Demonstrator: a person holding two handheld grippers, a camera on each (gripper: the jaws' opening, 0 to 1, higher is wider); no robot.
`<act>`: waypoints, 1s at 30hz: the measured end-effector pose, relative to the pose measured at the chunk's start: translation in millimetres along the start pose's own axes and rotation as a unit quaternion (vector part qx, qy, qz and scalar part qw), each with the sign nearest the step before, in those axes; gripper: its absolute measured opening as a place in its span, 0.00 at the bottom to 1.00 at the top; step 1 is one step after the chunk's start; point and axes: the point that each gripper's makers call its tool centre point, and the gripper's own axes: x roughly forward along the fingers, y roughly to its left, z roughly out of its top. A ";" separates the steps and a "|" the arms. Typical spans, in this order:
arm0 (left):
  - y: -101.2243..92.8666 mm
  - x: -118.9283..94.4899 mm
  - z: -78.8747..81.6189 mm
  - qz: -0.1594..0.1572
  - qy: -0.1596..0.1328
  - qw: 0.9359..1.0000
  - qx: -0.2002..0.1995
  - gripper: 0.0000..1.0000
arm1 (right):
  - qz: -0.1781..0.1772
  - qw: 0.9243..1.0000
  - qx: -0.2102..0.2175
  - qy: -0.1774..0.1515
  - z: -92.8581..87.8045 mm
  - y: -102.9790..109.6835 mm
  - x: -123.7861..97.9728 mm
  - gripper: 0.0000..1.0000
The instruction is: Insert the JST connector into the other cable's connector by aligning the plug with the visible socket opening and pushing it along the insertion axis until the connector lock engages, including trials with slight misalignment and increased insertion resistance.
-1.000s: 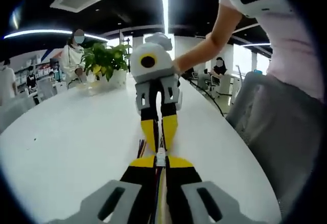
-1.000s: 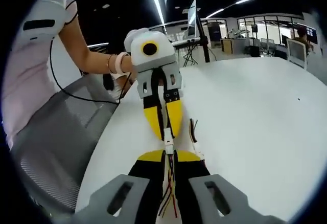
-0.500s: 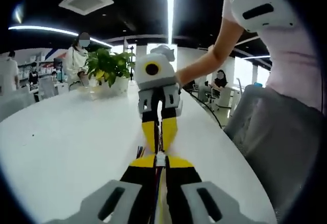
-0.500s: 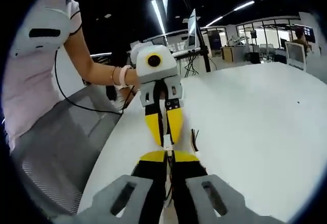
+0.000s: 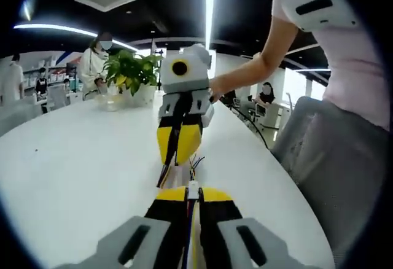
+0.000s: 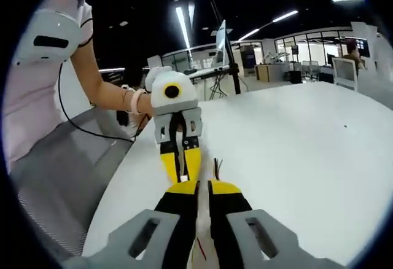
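JST connector [image 5: 193, 191] pinched at the tip of the left gripper [image 5: 193, 196], white, small, held above the white tabletop [image 5: 73, 171], wires trailing back between the jaws. Just beyond it, a small gap, then the right gripper [image 5: 178, 149], yellow jaws pressed together on the other cable [image 5: 164, 174], coloured leads hanging below. Seems tilted a little off the connector's line; mating housing too small to make out here. Far past the connector, a potted plant [image 5: 128, 71] on the tabletop, people behind it.

Over to the right gripper view: right gripper [image 6: 202, 187] clamped shut, wires running down between the jaws; own housing hard to tell apart at the tip. Directly ahead, left gripper [image 6: 182, 166], jaws closed on a white connector [image 6: 183, 177], near touching or touching the right gripper's tip; cannot tell which. Person's hand [image 6: 132, 100] behind it.

Judged: alignment stage, lock not engaged. Best done by squaring both housings first, taking out the tilt, then pushing straight along the connector's axis. Steady pressure, no twisting; on resistance, back off slightly, re-centre, push again till the latch catches. Firm grip on both sides, else a housing slips in the jaws.
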 end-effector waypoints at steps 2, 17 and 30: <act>1.9 -1.1 0.4 0.003 0.000 1.000 0.001 0.00 | 0.012 1.000 -0.003 0.001 -1.0 7.1 2.0 0.13; 3.9 -0.2 3.5 0.004 -0.004 1.000 0.004 0.00 | 0.049 0.995 -0.082 0.035 -2.1 24.0 19.8 0.05; 9.2 10.2 -5.6 0.003 -0.003 1.000 0.004 0.00 | 0.041 0.995 -0.078 0.047 -10.2 19.2 18.5 0.04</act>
